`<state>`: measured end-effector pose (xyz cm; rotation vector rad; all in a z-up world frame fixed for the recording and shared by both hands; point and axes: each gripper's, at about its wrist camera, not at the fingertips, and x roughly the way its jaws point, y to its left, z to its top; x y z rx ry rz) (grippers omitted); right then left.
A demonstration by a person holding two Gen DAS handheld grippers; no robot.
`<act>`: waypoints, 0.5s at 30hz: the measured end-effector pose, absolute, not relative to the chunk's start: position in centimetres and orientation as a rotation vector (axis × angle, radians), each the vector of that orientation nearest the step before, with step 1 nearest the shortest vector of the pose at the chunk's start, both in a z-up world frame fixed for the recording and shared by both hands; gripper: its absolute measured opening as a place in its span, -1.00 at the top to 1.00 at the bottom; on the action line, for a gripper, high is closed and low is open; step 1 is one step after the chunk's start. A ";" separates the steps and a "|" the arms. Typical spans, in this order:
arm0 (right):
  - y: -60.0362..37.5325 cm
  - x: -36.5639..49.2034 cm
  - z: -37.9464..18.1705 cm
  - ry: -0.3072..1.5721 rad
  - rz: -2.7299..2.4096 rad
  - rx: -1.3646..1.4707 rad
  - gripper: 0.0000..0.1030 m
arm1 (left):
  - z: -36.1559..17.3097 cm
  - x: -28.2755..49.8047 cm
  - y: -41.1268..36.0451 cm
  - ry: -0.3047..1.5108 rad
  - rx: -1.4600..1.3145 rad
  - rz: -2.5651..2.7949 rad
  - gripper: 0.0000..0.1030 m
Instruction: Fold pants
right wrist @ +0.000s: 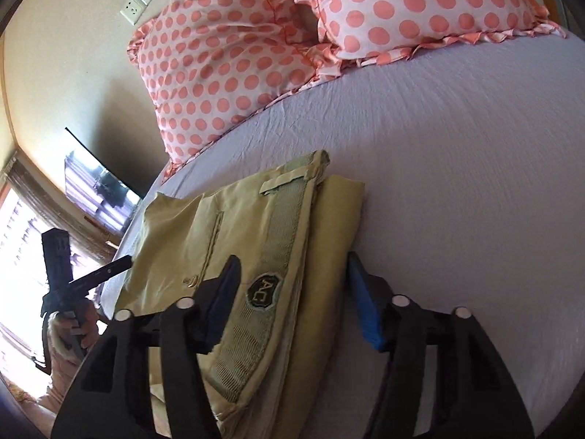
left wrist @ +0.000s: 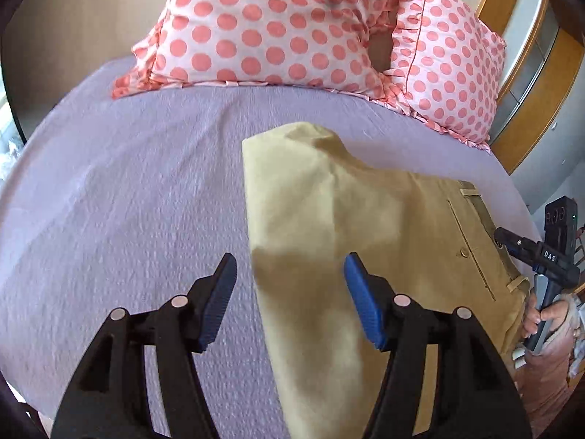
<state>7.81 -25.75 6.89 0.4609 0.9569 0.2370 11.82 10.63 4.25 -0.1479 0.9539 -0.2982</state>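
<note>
Lilac bed sheet (left wrist: 128, 190) — folded khaki pants (left wrist: 329, 219) on it, left tool (left wrist: 290, 285) agape, right tool (right wrist: 292, 285) agape — neither gripping.

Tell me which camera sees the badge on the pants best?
The right wrist view: the dark badge sits on the waistband of the pants, close to the camera. The left wrist view shows the pants, but no badge.

Your pants (left wrist: 340, 219) are pale khaki-yellow, with an olive-green waistband (right wrist: 278, 256) carrying a dark badge (right wrist: 264, 290) lettered in light thread. The bed sheet (left wrist: 128, 190) is plain lilac. Up at 12 o'clock, the pillows (left wrist: 263, 25) are white with coral-pink polka dots and coral ruffles. Both tongs are black with blue pads (left wrist: 363, 303).
</note>
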 end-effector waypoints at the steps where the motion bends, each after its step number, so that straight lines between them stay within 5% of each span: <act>1: -25.5 7.8 6.9 0.960 0.253 0.458 -0.05 | 3.8 11.7 10.6 0.966 -0.155 -0.316 -0.19; 6: -26.6 8.3 6.6 0.943 0.274 0.530 0.03 | 2.7 13.4 9.6 1.013 -0.162 -0.396 -0.38; 9: -26.3 8.9 5.8 0.979 0.345 0.582 0.62 | 2.7 15.1 9.7 1.016 -0.223 -0.439 -0.44; 11: -26.2 8.7 5.8 0.968 0.389 0.609 0.67 | 2.6 16.0 10.4 1.019 -0.284 -0.457 -0.18; 13: -26.5 8.7 6.2 0.948 0.423 0.658 0.72 | 2.2 16.6 11.2 1.042 -0.350 -0.472 0.56; 15: -26.5 8.8 7.0 0.910 0.473 0.697 0.74 | 2.1 16.6 11.8 1.052 -0.407 -0.490 0.78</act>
